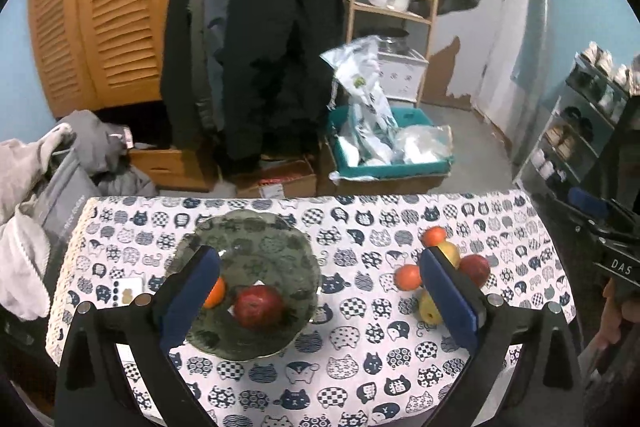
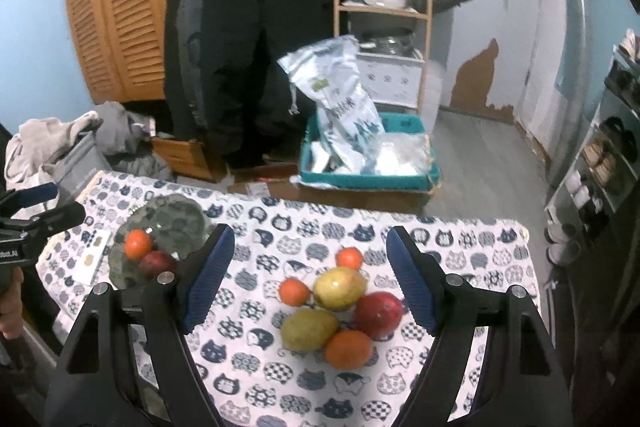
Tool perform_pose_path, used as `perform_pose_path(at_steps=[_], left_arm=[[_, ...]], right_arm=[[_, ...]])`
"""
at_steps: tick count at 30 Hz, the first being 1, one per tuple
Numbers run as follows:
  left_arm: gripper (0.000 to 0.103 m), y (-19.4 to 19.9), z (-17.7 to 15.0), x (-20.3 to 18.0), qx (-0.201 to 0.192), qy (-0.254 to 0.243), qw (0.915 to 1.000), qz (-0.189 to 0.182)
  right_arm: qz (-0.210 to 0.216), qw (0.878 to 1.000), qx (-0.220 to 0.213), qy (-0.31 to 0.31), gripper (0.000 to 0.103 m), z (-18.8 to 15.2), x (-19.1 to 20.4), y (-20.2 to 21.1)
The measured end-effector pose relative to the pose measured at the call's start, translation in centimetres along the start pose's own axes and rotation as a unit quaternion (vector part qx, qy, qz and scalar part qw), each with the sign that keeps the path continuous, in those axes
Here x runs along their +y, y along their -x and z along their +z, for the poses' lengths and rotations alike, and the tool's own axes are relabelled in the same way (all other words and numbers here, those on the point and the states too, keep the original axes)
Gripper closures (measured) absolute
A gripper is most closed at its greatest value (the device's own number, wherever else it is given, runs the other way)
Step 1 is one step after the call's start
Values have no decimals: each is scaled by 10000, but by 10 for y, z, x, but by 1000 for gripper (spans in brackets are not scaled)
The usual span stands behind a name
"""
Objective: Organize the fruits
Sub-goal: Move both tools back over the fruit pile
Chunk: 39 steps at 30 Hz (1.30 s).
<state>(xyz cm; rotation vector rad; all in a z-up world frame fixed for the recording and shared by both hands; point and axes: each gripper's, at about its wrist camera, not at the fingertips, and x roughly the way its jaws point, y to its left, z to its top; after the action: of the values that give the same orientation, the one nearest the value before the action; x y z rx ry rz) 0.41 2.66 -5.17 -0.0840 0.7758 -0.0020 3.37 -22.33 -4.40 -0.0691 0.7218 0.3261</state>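
Observation:
A green glass plate (image 1: 260,239) sits on the cat-print tablecloth (image 1: 352,367) and holds a red apple (image 1: 259,305) and an orange (image 1: 216,293). My left gripper (image 1: 320,291) is open and empty above the plate's near edge. A pile of loose fruit lies to the right: two yellow-green pears (image 2: 340,287), a red apple (image 2: 379,315) and three oranges (image 2: 347,349). My right gripper (image 2: 310,279) is open and empty, its fingers on either side of the pile. The plate also shows in the right wrist view (image 2: 176,223).
A small white card (image 1: 128,291) lies left of the plate. Grey clothes (image 1: 48,179) are heaped beyond the table's left edge. Behind the table stand a teal bin (image 2: 368,179) with plastic bags, cardboard boxes, hanging black coats and a wooden shelf.

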Motion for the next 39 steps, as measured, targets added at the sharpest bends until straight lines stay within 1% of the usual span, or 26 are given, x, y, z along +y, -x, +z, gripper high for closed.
perform_pose_path(at_steps=[10, 16, 19, 21, 24, 28, 31, 36, 39], left_arm=[[2, -40, -10, -43, 389, -425, 9983, -125], [2, -65, -21, -59, 696, -545, 9958, -224], [2, -76, -27, -66, 836, -616, 9942, -268], [2, -84, -33, -71, 917, -659, 9931, -307], [2, -101, -42, -77, 1079, -755, 9908, -314], [2, -122, -54, -81, 1284, -857, 9876, -282], [2, -135, -63, -84, 1430, -925, 9850, -291], [2, -154, -73, -92, 1582, -1086, 9810, -273], [2, -163, -78, -93, 1692, -1082, 9791, -322]], right_arm=[[-214, 9983, 434, -333, 24, -29, -41, -15], [-348, 9958, 754, -375, 24, -46, -52, -33], [-286, 9941, 933, -466, 24, -54, -57, -43], [-217, 9922, 1100, -539, 24, -61, -60, -52], [-225, 9892, 1337, -548, 24, -72, -61, -67], [-140, 9838, 1686, -592, 24, -89, -62, -88], [-161, 9790, 1947, -577, 24, -103, -63, -104], [-73, 9720, 2262, -632, 24, -120, -64, -125], [-70, 9684, 2420, -605, 24, -129, -62, -135]])
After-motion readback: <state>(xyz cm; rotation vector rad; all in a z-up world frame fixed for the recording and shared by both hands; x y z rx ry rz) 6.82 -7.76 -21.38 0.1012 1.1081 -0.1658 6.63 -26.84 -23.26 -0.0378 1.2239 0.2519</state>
